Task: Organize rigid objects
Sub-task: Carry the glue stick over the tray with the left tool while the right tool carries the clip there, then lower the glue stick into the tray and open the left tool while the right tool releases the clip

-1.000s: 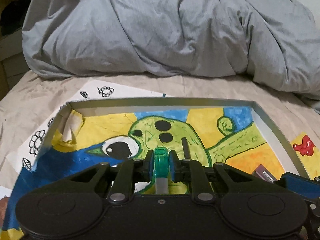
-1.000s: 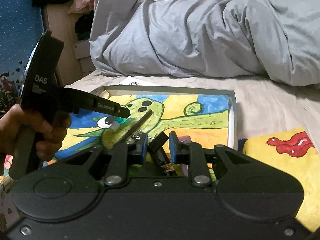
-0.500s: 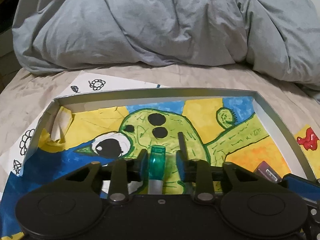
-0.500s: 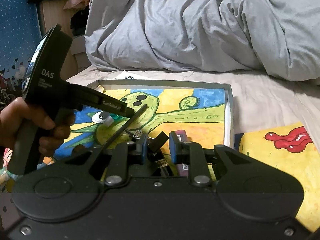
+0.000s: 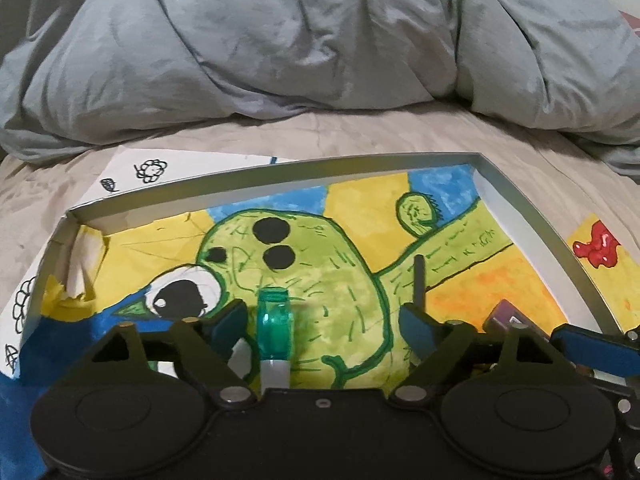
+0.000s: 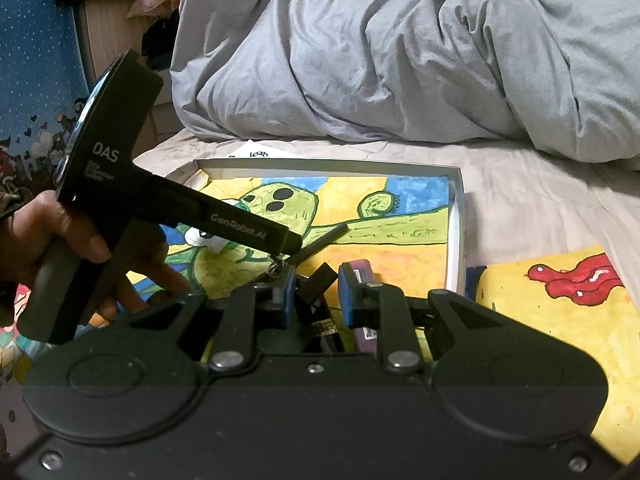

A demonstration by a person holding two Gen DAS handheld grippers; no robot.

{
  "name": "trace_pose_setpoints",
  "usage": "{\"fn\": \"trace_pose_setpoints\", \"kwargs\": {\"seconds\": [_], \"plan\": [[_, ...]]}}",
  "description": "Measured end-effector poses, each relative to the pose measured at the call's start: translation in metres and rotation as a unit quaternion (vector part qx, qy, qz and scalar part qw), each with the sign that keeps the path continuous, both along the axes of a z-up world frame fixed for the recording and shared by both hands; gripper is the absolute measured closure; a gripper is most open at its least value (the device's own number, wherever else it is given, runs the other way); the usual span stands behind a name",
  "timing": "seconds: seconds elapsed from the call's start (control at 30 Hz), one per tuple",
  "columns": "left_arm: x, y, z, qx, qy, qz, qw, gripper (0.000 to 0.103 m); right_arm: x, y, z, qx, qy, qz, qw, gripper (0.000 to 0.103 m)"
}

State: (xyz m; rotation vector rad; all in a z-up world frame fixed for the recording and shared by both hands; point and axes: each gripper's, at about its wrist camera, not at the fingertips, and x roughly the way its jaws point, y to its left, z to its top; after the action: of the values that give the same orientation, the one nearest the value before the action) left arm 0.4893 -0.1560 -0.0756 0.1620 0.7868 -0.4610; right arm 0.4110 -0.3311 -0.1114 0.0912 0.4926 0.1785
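A shallow grey box (image 5: 280, 170) lined with a painting of a green creature lies on the bed. My left gripper (image 5: 322, 316) stands open over it. A white marker with a teal cap (image 5: 274, 322) rests in the box between the fingers, close to the left one. A thin black stick (image 5: 418, 280) and a purple case (image 5: 506, 314) lie further right. In the right wrist view my right gripper (image 6: 318, 296) hangs over the box's (image 6: 328, 164) near right part, shut on a small black object (image 6: 318, 280). The purple case (image 6: 360, 272) shows behind its right finger.
A heaped grey duvet (image 5: 320, 40) fills the back of the bed. Loose drawings (image 6: 560, 300) lie on the beige sheet (image 6: 540, 200) around the box. A hand (image 6: 36, 240) holds the left gripper's handle at the left. A blue wall (image 6: 36, 60) stands beyond.
My left gripper opened wide and let go of the teal-capped marker, which now lies in the box. The right gripper kept its grip and barely moved.
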Motion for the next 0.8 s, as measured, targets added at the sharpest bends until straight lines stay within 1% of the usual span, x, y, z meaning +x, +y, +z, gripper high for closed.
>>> {"fn": "trace_pose_setpoints", "kwargs": {"seconds": [0.23,0.37,0.57,0.6,0.7,0.8], "plan": [[0.000,0.002,0.000,-0.004,0.004,0.008,1.0000,0.016,-0.004,-0.002,0.003,0.001,-0.002,0.000,1.000,0.087],[0.002,0.000,0.000,0.000,0.010,-0.002,1.0000,0.010,-0.008,-0.001,0.005,0.000,-0.005,0.001,1.000,0.087],[0.003,-0.003,-0.001,0.009,0.014,-0.003,0.9999,0.009,-0.014,-0.002,0.009,0.000,-0.010,-0.003,1.000,0.087],[0.003,-0.002,0.000,0.007,0.016,0.001,0.9998,0.009,-0.016,-0.002,0.010,0.000,-0.011,-0.005,1.000,0.086],[0.003,0.005,0.002,-0.011,0.026,0.016,0.9995,0.009,-0.018,-0.004,0.011,0.004,-0.012,-0.006,1.000,0.080],[0.003,0.009,0.002,-0.017,0.026,0.020,0.9993,0.009,-0.022,-0.002,0.013,0.003,-0.015,-0.003,1.000,0.079]]}}
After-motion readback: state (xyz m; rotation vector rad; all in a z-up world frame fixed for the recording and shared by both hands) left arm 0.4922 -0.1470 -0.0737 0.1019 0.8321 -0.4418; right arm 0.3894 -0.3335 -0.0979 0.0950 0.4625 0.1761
